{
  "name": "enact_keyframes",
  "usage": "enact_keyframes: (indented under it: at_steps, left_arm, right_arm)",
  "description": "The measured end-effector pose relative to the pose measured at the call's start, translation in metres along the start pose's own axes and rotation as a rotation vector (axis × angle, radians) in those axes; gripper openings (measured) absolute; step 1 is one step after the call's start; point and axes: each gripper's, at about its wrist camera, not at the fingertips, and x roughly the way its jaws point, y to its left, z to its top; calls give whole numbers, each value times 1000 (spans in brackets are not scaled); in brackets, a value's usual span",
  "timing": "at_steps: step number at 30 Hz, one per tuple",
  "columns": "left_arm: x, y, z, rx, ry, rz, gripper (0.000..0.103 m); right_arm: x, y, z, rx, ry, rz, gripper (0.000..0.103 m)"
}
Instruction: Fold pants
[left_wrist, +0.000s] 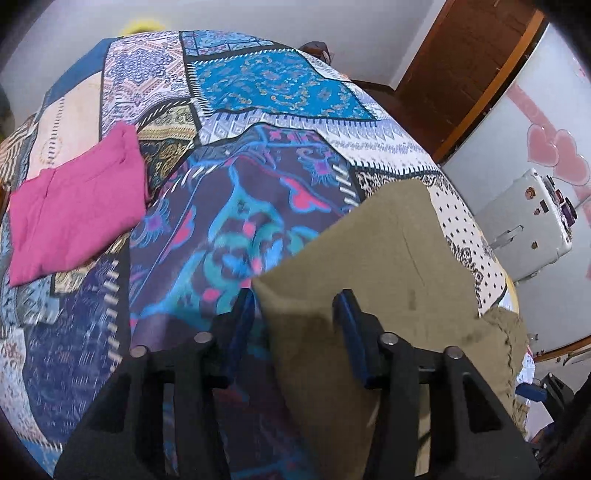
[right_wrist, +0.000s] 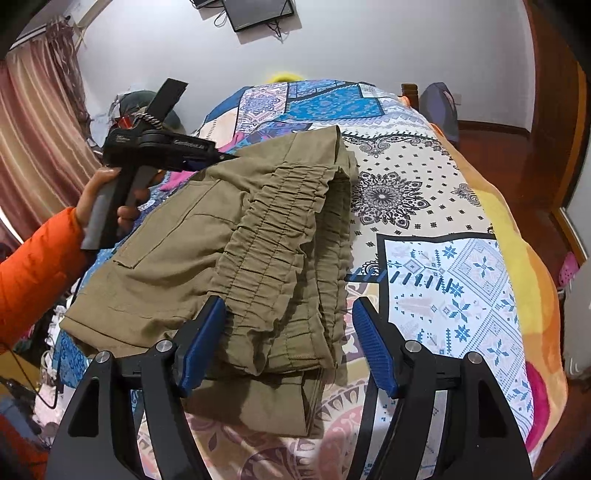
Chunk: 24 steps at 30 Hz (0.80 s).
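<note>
Olive-green pants (right_wrist: 207, 254) lie folded in a thick stack on the patterned bedspread, the gathered elastic waistband (right_wrist: 280, 236) facing the right wrist camera. My right gripper (right_wrist: 290, 332) is open, its blue pads either side of the waistband's near end. My left gripper (left_wrist: 297, 314) is open at the stack's far left corner, the pants' edge (left_wrist: 376, 258) between its pads. In the right wrist view the left gripper's body (right_wrist: 155, 147) is held by a hand in an orange sleeve at the pants' far left edge.
A folded pink garment (left_wrist: 77, 206) lies on the bedspread (left_wrist: 236, 206) to the left. A white suitcase (left_wrist: 532, 221) stands on the floor at the right. The bed's right edge has an orange-yellow blanket (right_wrist: 517, 258). Curtains (right_wrist: 33, 140) hang at the left.
</note>
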Motion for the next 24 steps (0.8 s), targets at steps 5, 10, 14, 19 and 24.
enact_keyframes:
  at_steps: [5,10,14,19,24]
  left_arm:
    - [3,3,8,8,-6,25,14]
    - [-5,4,1,33,-31,132,10]
    - [-26,15,-20,17,-49,192,9]
    - [-63,26,-64,2,-60,247,9]
    - [-98,36,-115,-66,-72,245,8]
  right_arm:
    - [3,-4,2,12,2,15,67]
    - [4,-5,9,-1,-8,-32,67]
    - [2,-8,20,-4,-11,-87,67]
    - [-13,1,28,-18,-48,-77,67]
    - [-21,20,27,-32,-64,-37,67]
